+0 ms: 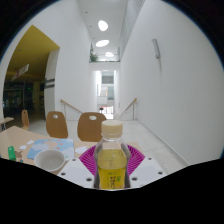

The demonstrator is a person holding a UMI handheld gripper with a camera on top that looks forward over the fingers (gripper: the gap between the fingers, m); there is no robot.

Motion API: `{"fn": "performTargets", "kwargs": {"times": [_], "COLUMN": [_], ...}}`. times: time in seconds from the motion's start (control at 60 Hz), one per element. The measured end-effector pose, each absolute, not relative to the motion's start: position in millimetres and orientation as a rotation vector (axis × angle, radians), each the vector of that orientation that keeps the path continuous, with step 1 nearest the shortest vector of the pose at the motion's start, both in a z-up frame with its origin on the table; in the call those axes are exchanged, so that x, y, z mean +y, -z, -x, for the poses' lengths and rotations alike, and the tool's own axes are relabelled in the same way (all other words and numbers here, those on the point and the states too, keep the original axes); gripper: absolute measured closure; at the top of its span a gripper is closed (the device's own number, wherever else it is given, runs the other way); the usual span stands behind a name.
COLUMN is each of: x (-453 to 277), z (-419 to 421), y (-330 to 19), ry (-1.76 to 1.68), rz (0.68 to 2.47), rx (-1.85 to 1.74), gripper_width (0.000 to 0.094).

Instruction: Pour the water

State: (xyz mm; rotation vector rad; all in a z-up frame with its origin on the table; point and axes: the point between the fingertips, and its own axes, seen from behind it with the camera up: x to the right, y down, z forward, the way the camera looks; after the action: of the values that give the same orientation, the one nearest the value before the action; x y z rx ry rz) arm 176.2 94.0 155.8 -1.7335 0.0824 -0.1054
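Gripper (111, 168) clamped on a bottle (111, 158), both pads pressing its sides, held upright above the table (150, 140). Cup (48, 157) sits to the near left. Risk: cap looks still on, or tilting short spills onto the table.

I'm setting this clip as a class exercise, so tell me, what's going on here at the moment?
A hand-held gripper has its jaws closed on a plastic bottle of yellowish drink with a cream cap, the pink pads pressing its sides. It is held upright above a white table, so no pouring is under way. Beyond and to one side sit a clear container and a small green bottle. Wooden chairs stand further back.
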Motion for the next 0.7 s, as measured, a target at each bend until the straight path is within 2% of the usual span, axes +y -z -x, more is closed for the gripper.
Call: {"fn": "performTargets", "kwargs": {"times": [0.083, 0.233, 0.267, 0.3, 0.4, 0.433, 0.467, 0.483, 0.517, 0.7], "x": [81, 80, 66, 81, 70, 76, 74, 72, 68, -17], "z": [-176, -179, -177, -179, -180, -180, -179, -179, -180, -160], "y": [-132, -137, -141, -134, -138, -130, -130, -131, -136, -139], "ry": [0.074, 0.084, 0.075, 0.073, 0.087, 0.083, 0.081, 0.078, 0.071, -0.049], "rz": [1.768, 1.729, 1.725, 1.728, 1.76, 1.781, 1.784, 1.78, 1.771, 1.787], "rx": [0.071, 0.036, 0.053, 0.053, 0.043, 0.038, 0.033, 0.034, 0.039, 0.042], "gripper_width": [0.058, 0.0585, 0.0573, 0.0543, 0.0387, 0.0271, 0.0075, 0.005, 0.0089, 0.0082]}}
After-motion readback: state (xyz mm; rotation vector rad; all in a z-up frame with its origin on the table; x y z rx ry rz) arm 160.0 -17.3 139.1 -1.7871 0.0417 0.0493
